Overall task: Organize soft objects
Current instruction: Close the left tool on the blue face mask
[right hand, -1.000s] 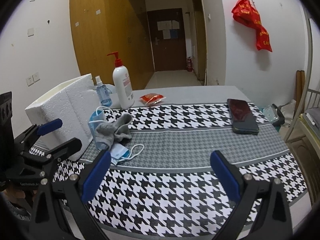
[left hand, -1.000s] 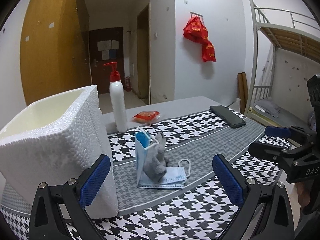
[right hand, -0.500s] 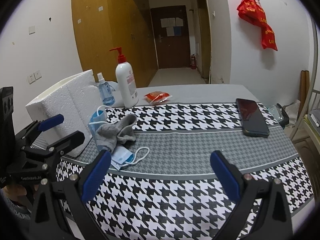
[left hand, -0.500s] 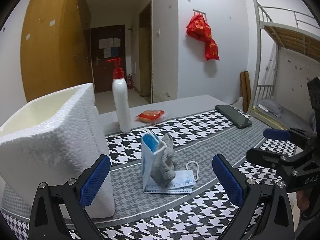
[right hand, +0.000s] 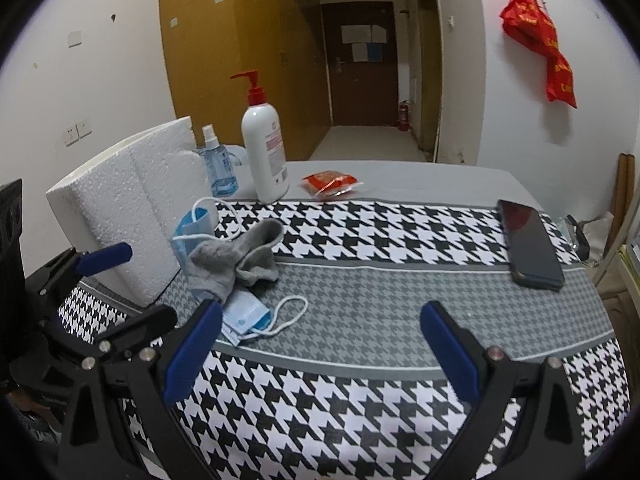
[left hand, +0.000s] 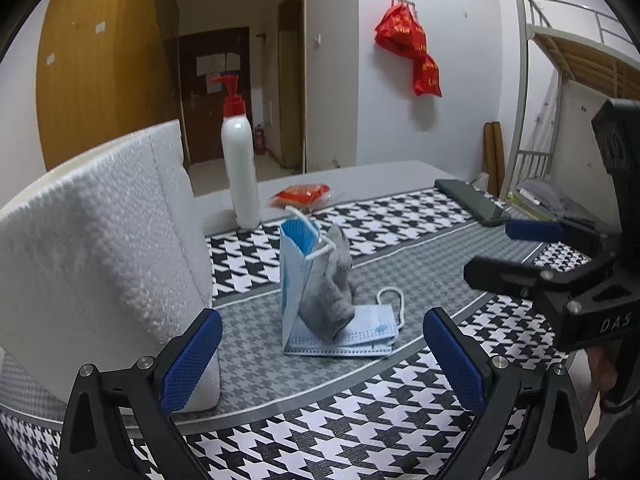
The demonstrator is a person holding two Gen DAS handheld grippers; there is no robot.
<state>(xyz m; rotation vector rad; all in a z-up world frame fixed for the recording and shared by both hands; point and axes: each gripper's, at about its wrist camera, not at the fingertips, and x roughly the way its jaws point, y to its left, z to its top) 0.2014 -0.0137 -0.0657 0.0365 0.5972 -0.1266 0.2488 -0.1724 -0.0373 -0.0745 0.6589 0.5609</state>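
A grey sock (left hand: 329, 288) (right hand: 236, 258) lies on blue face masks (left hand: 344, 334) (right hand: 244, 316) on the houndstooth tablecloth; one mask (left hand: 298, 256) stands upright against the sock. A white foam box (left hand: 92, 248) (right hand: 132, 208) stands just left of them. My left gripper (left hand: 322, 360) is open and empty, low over the table, a short way in front of the pile. My right gripper (right hand: 320, 348) is open and empty, to the right of the pile; it also shows in the left wrist view (left hand: 536, 252).
A white pump bottle (right hand: 266, 152) (left hand: 240, 168), a small blue spray bottle (right hand: 218, 168) and a red snack packet (right hand: 332, 182) stand at the back. A black phone (right hand: 530, 246) lies at the right. A bunk bed (left hand: 576, 80) stands beyond the table's right edge.
My left gripper has moved closer to the sock and masks, with the foam box sliding further left in its view. My right gripper has moved slightly forward too. Both stay open.
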